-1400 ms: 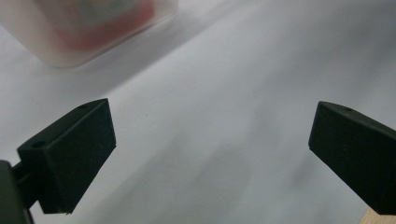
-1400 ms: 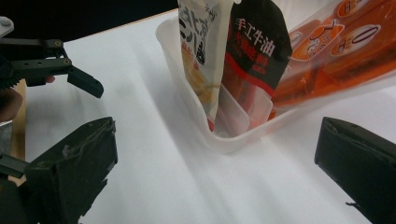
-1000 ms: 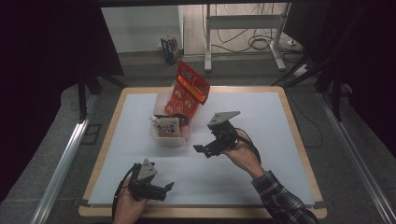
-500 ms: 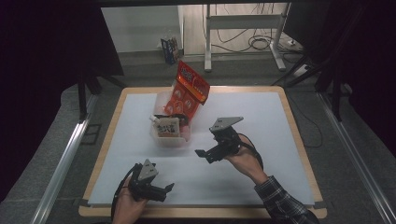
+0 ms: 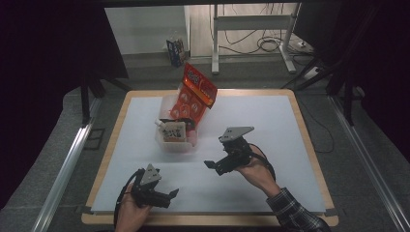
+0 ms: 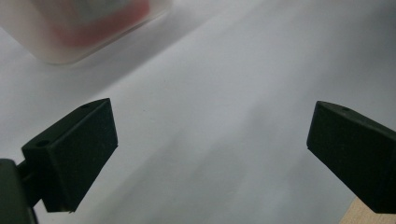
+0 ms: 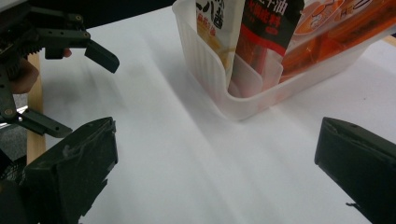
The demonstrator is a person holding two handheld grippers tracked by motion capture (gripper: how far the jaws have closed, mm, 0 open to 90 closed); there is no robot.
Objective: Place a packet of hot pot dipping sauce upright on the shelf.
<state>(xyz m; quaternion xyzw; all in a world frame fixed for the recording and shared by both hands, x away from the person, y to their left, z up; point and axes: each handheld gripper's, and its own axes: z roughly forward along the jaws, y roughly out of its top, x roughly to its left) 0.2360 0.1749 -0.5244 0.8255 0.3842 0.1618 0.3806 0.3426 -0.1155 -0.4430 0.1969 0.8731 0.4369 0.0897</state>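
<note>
**Both claws released over bare counter, bin toward eleven o'clock**

We see the counter [image 5: 270, 121] covered in white with a wooden rim on all sides; the clear plastic bin [image 5: 176, 143] sits left of centre, toward eleven o'clock, well in from every edge; an orange-red packet [image 5: 196, 94] leans out of its far end and a pale packet [image 5: 174, 131] stands at its near end. Our left claw [image 5: 170, 195] rests at seven o'clock, near the front edge, jaws spread and empty; the left gripper view shows bare white between them and a corner of wood [image 6: 362, 213]. Our right claw [image 5: 211, 165] hovers at five o'clock from the bin, jaws wide and holding nothing; open white surface lies from three to five o'clock.
</note>
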